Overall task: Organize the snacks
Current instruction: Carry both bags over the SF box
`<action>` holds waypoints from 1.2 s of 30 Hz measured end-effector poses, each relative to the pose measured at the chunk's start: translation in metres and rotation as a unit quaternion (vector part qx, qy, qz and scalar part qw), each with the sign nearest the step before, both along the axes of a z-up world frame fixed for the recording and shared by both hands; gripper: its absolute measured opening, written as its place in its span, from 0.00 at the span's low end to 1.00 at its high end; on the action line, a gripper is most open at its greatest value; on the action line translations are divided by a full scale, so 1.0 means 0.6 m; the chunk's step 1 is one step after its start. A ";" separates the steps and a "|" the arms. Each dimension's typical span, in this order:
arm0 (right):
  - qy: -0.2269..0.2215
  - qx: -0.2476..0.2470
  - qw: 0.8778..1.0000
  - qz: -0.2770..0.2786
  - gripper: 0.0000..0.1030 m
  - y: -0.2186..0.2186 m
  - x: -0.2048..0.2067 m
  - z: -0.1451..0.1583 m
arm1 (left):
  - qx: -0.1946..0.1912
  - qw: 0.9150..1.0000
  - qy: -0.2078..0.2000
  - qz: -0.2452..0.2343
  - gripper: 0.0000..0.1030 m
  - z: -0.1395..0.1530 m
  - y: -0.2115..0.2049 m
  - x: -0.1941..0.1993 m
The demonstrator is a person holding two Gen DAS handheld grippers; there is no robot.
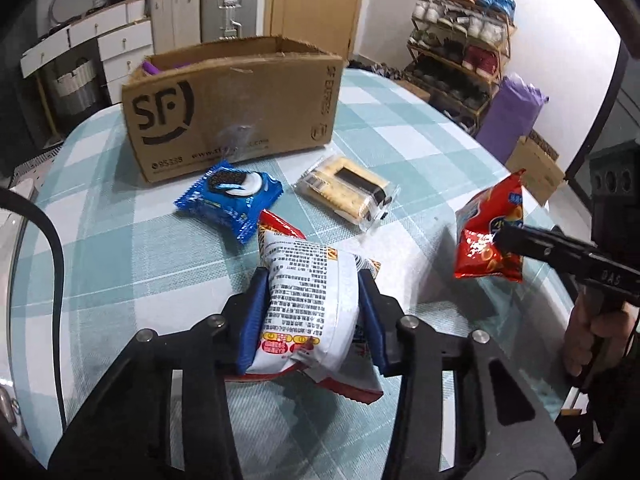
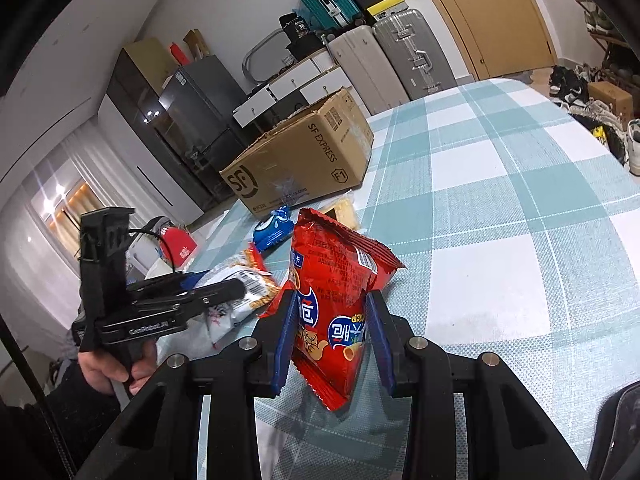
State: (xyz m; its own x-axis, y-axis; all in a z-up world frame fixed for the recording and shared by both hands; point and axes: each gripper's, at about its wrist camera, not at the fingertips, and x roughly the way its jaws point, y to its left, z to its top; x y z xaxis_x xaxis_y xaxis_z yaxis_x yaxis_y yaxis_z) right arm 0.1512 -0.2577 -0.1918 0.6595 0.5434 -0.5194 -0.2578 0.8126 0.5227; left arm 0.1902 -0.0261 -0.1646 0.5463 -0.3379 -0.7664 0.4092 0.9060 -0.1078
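Observation:
My left gripper (image 1: 313,280) is shut on a white snack bag (image 1: 304,308) with printed text, its blue pads squeezing both sides low over the checked tablecloth (image 1: 400,140). My right gripper (image 2: 331,298) is shut on a red snack bag (image 2: 332,264), held upright above the table; in the left wrist view this red bag (image 1: 488,236) hangs at the right. An open cardboard box (image 1: 232,108) stands at the back of the table. In front of it lie a blue cookie pack (image 1: 230,196) and a clear cracker pack (image 1: 348,188).
Something purple (image 1: 150,67) shows inside the box's left end. Off the table stand suitcases (image 1: 228,8), a shoe rack (image 1: 460,52) and a purple roll (image 1: 508,116). A hand (image 2: 108,368) holds the left gripper's handle.

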 end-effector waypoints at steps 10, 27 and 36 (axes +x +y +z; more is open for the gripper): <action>-0.017 0.009 1.000 0.012 0.34 0.022 -0.005 0.045 | -0.009 0.997 -0.057 0.041 0.39 0.063 0.043 -0.057; -0.098 0.010 0.993 0.058 0.34 0.085 -0.012 0.219 | -0.078 0.988 -0.101 0.088 0.39 0.223 0.140 -0.113; -0.137 0.035 0.986 0.090 0.34 0.107 0.005 0.320 | -0.087 0.982 -0.147 0.078 0.39 0.336 0.188 -0.133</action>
